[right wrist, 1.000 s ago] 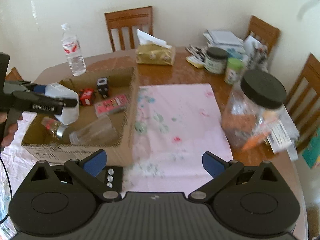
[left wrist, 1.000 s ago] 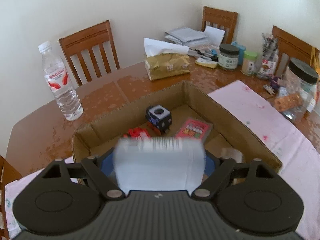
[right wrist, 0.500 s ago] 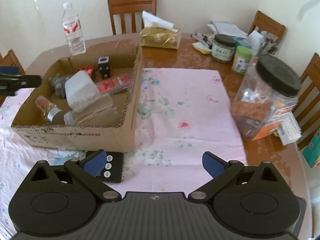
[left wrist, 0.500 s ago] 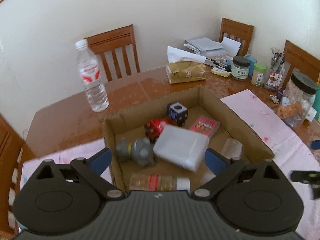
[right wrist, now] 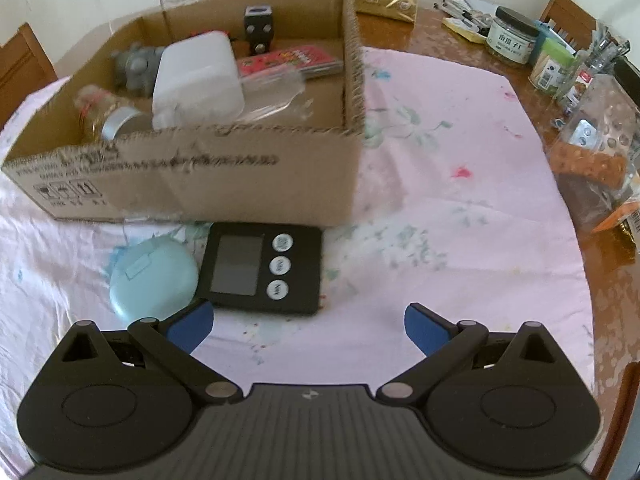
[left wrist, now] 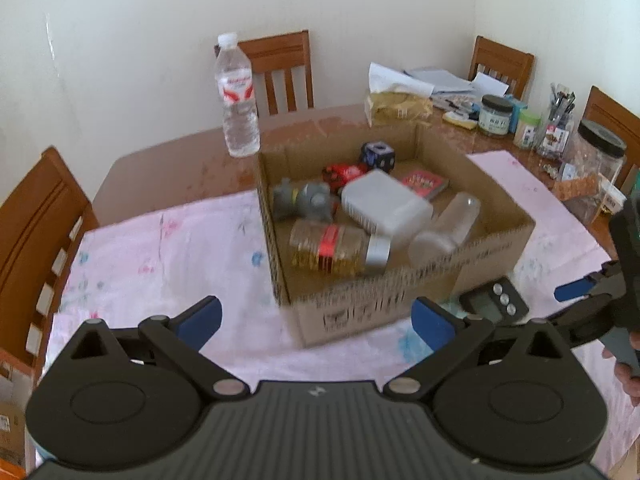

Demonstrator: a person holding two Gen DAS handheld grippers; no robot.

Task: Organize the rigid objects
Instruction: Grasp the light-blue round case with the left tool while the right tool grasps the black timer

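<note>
Right wrist view has it all lined up: right gripper (right wrist: 308, 326) jaws spread wide, nothing between them, hovering low over the cloth (right wrist: 440, 184). Just beyond the left fingertip lies the black timer (right wrist: 262, 267), flat, screen up, three round buttons stacked along its right side, long axis running left to right, slightly skewed. Touching its left edge, or very nearly, sits the blue case (right wrist: 154, 276). Both lie outside the box (right wrist: 200, 172), just in front of its near wall.

Left wrist view: left gripper (left wrist: 316, 318) also wide open and empty, held back from the box, with the timer off to its right behind the box corner. So the right hand looks clearly the nearer one, and the timer sits ahead and a touch left of its jaws; a small shift left and forward should straddle it.

Count inside the box: one white tub (left wrist: 384, 204), one amber jar (left wrist: 338, 248), one clear bottle (left wrist: 446, 226), one grey toy (left wrist: 304, 200), one red toy (left wrist: 344, 172), one dark cube (left wrist: 378, 155), one red card pack (left wrist: 425, 183). Seven in, two out.
</note>
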